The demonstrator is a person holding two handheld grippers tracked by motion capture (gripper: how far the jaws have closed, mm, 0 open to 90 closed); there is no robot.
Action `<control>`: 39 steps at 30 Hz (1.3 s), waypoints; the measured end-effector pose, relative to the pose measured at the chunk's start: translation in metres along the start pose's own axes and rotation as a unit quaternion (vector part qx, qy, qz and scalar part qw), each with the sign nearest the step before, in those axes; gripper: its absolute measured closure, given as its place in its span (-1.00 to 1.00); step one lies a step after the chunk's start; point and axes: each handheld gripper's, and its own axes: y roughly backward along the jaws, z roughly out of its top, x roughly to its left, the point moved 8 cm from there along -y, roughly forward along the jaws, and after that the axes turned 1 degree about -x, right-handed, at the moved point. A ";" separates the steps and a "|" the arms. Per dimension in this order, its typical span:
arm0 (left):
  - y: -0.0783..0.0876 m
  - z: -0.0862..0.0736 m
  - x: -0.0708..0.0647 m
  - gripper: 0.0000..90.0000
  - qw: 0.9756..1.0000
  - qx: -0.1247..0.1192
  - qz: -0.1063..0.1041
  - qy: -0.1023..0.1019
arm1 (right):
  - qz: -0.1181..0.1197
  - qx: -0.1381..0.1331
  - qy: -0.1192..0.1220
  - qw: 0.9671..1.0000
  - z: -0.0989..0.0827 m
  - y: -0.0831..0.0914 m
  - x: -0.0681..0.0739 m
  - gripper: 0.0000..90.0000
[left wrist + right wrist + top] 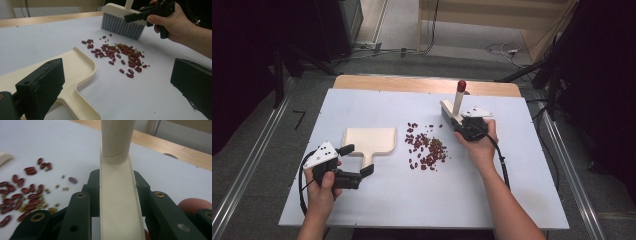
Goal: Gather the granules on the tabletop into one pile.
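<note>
A cream dustpan (pixel 369 139) lies flat on the white table (pixel 422 200), its short handle pointing toward the person. My left gripper (pixel 357 159) is open, one jaw over the pan's near corner (pixel 75 72) and the other beside the handle. To the right of the pan is a loose pile of red beans (pixel 427 147) mixed with small green ones (pixel 120 53). My right gripper (pixel 460 122) is shut on the cream back of a hand brush (pixel 117 202). The brush's red-tipped handle (pixel 460 95) points up, and its grey bristles (pixel 122 26) rest on the table just behind the beans (pixel 22 192).
A wooden strip (pixel 427 85) runs along the table's far edge, with floor and cables (pixel 502 49) beyond it. Metal rails (pixel 247 170) flank the table on both sides. Bare white surface lies in front of the beans and on the far left.
</note>
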 end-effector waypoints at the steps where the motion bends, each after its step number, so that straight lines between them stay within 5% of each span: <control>1: 0.000 0.000 0.000 -1.00 1.000 0.001 0.000 0.000 | 0.006 0.001 0.010 1.000 -0.001 0.000 0.006 0.45; 3: 0.000 -0.001 -0.001 -1.00 1.000 0.002 0.001 0.000 | 0.014 0.008 0.049 0.999 -0.006 0.002 0.022 0.45; 5: 0.000 -0.001 -0.001 -1.00 1.000 0.005 0.000 -0.001 | 0.020 0.010 0.060 0.998 -0.009 0.006 0.031 0.45; 12: -0.003 -0.002 -0.005 -1.00 1.000 0.011 -0.002 -0.003 | 0.045 0.006 0.066 0.997 -0.013 0.021 0.049 0.45; 16: -0.001 -0.002 -0.003 -1.00 1.000 0.008 -0.002 -0.002 | 0.030 -0.004 0.090 0.995 -0.012 0.028 0.054 0.45; 21: 0.000 -0.002 0.000 -1.00 1.000 0.005 0.000 0.005 | 0.035 -0.043 0.080 0.995 0.000 0.045 0.056 0.45; 22: 0.001 -0.003 0.001 -1.00 1.000 0.006 0.000 0.004 | 0.041 -0.048 0.077 0.995 0.003 0.051 0.058 0.45; 23: 0.001 -0.003 0.001 -1.00 1.000 0.007 0.002 0.005 | 0.074 -0.060 0.060 0.994 0.010 0.064 0.066 0.45; 24: 0.001 -0.003 0.002 -1.00 1.000 0.005 0.002 0.006 | 0.074 -0.060 0.060 0.994 0.010 0.064 0.066 0.45; 25: 0.002 -0.003 0.003 -1.00 1.000 0.004 0.002 0.007 | 0.111 -0.065 0.043 0.991 0.014 0.076 0.075 0.45; 28: 0.004 -0.002 0.005 -1.00 1.000 0.000 0.006 0.010 | 0.170 -0.058 0.022 0.983 0.014 0.088 0.092 0.45; 35: 0.012 0.000 0.011 -1.00 1.000 -0.010 0.014 0.017 | 0.231 -0.031 0.032 0.972 -0.004 0.094 0.124 0.45; 36: 0.013 0.000 0.012 -1.00 1.000 -0.010 0.015 0.017 | 0.249 -0.022 0.036 0.967 -0.010 0.092 0.132 0.45; 37: 0.013 0.000 0.013 -1.00 1.000 -0.010 0.015 0.018 | 0.249 -0.022 0.036 0.967 -0.010 0.092 0.132 0.45; 39: 0.013 0.000 0.013 -1.00 1.000 -0.012 0.016 0.019 | 0.275 -0.006 0.033 0.961 -0.020 0.086 0.141 0.45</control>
